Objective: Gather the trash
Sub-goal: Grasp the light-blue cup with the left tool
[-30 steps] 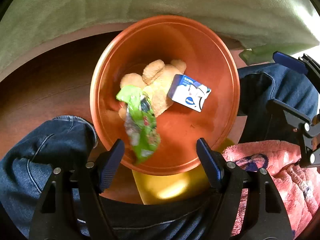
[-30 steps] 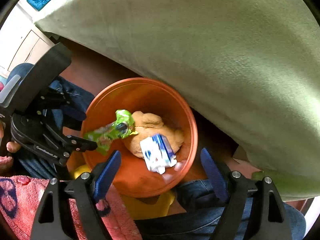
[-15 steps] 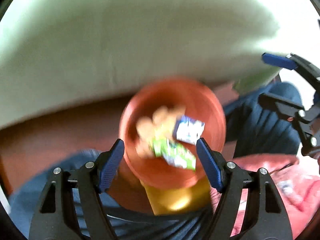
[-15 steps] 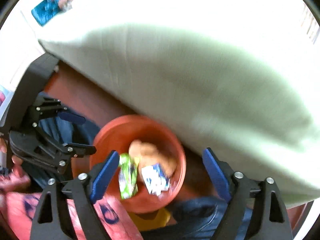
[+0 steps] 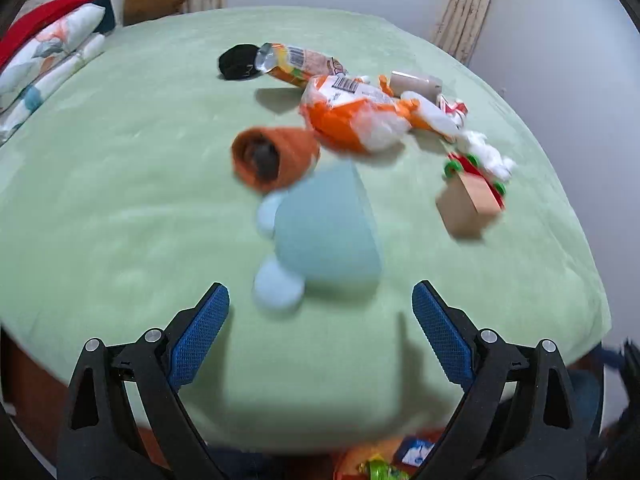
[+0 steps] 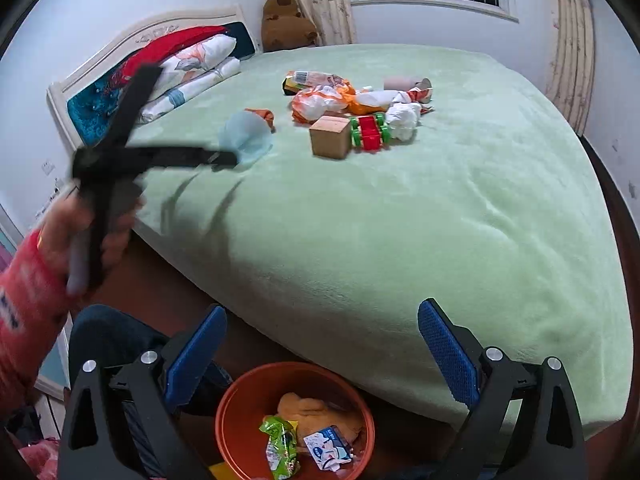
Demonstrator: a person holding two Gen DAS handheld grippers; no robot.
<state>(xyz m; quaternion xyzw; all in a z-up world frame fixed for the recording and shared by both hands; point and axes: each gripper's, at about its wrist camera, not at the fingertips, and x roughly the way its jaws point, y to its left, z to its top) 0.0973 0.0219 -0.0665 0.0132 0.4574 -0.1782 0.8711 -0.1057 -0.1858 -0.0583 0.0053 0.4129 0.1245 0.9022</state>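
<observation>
An orange bin [image 6: 240,408] stands on the floor below the bed edge, holding a green wrapper [image 6: 280,446], a small white-and-blue carton [image 6: 326,446] and a tan plush. On the green bed lie an orange-and-white plastic bag [image 5: 352,120], a snack packet [image 5: 300,62], crumpled white paper [image 5: 486,154] and a cardboard tube [image 5: 416,84]. My left gripper [image 5: 320,340] is open and empty above the bed's near edge, in front of a pale blue cup [image 5: 324,236]. My right gripper [image 6: 320,360] is open and empty above the bin.
An orange sock [image 5: 272,158], a black sock [image 5: 238,60], a wooden block [image 5: 468,206] and a red toy with green wheels [image 5: 476,170] also lie on the bed. Pillows [image 6: 188,64] and a brown plush [image 6: 286,24] sit at the headboard.
The green wrapper dropped into the bin. Both grippers have swung up from over the bin and now face the bed.
</observation>
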